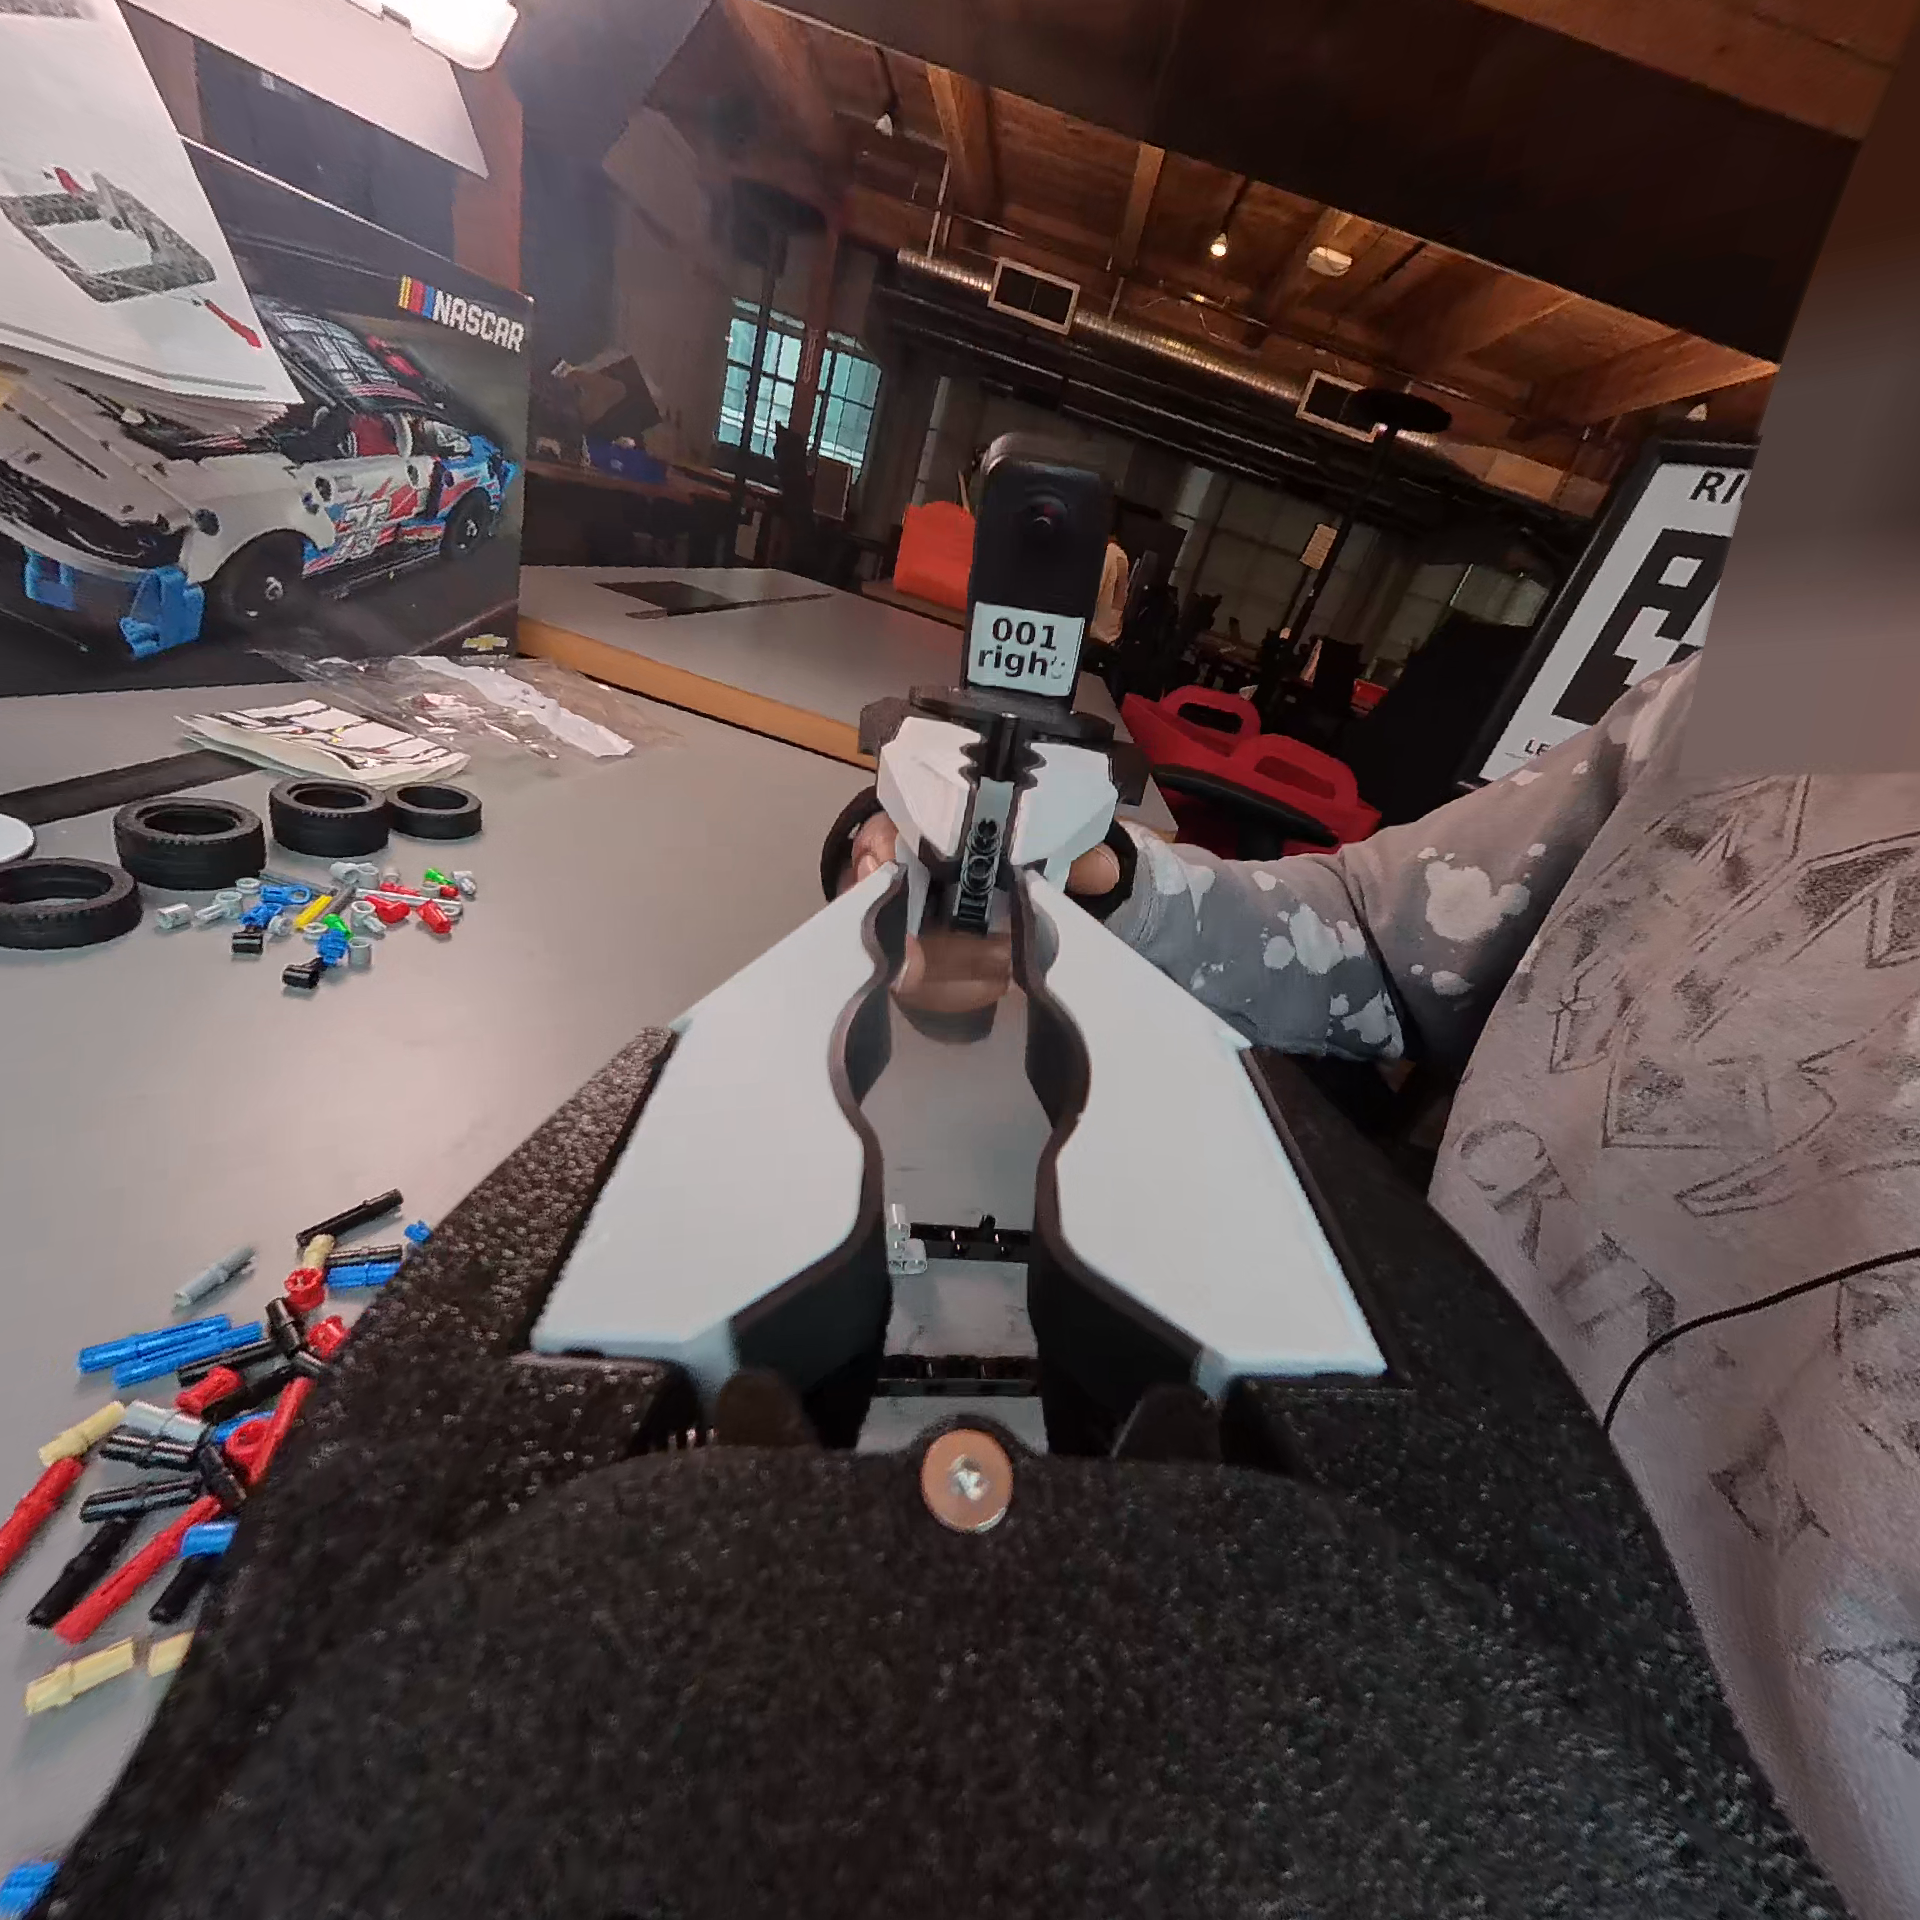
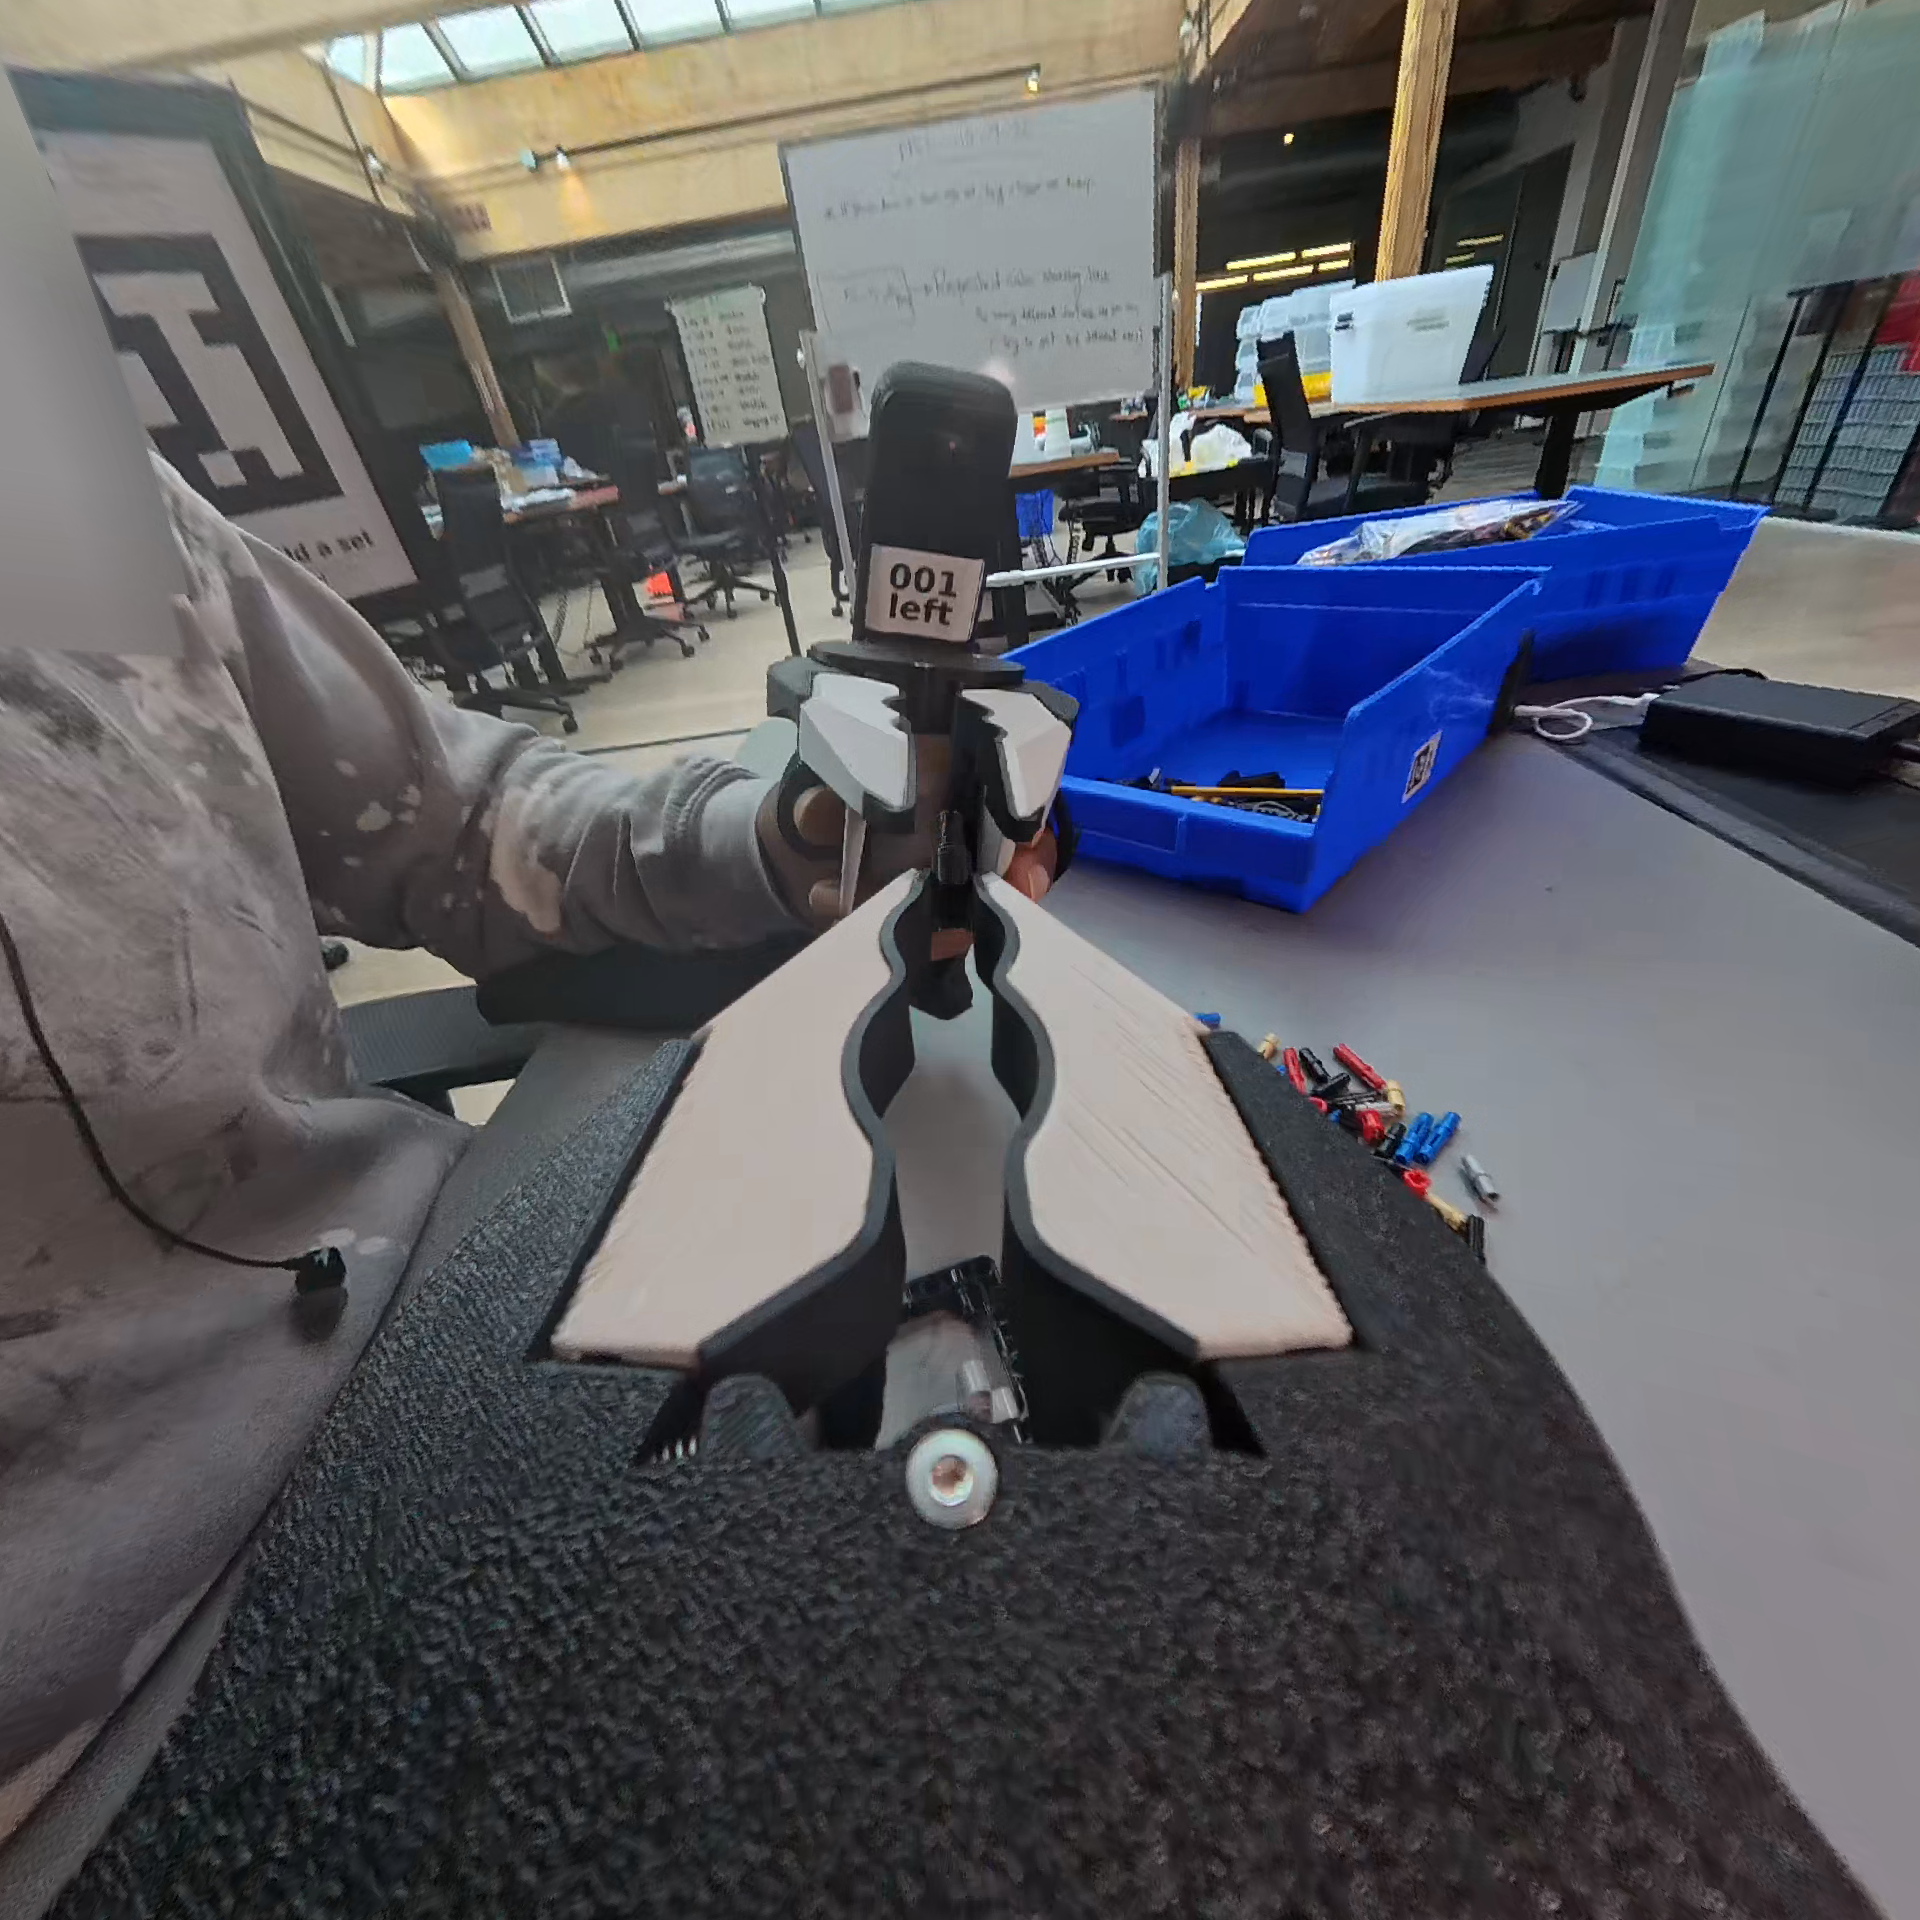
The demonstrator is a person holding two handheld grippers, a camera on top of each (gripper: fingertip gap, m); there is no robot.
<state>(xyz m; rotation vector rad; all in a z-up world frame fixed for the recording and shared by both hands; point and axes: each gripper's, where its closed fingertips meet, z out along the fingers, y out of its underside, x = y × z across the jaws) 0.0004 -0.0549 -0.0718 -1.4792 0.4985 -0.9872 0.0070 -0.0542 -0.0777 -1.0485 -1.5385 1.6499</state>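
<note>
The left gripper (image 1: 961, 888) and the right gripper (image 2: 951, 894) face each other tip to tip above the near edge of the flat grey table (image 1: 364, 1039), each held in one of the person's hands. Between the tips sits a short black plastic beam with a row of round holes (image 1: 977, 862).

The right gripper's tongs are pinched on the beam. The left gripper's tongs are drawn in narrowly beside its near end, but contact cannot be told. Meeting nose to nose probably lets one tool steady the beam while the other reaches it.

The beam's long axis runs from one gripper toward the other, rising toward the right gripper.

Beside the left gripper lies a loose scatter of red, blue, black and tan plastic pins (image 1: 177, 1392). Farther off are black rubber tyres (image 1: 187, 831), then a printed cardboard box showing a racing car (image 1: 260, 468). Blue plastic bins (image 2: 1299, 727) stand beyond the right gripper.
</note>
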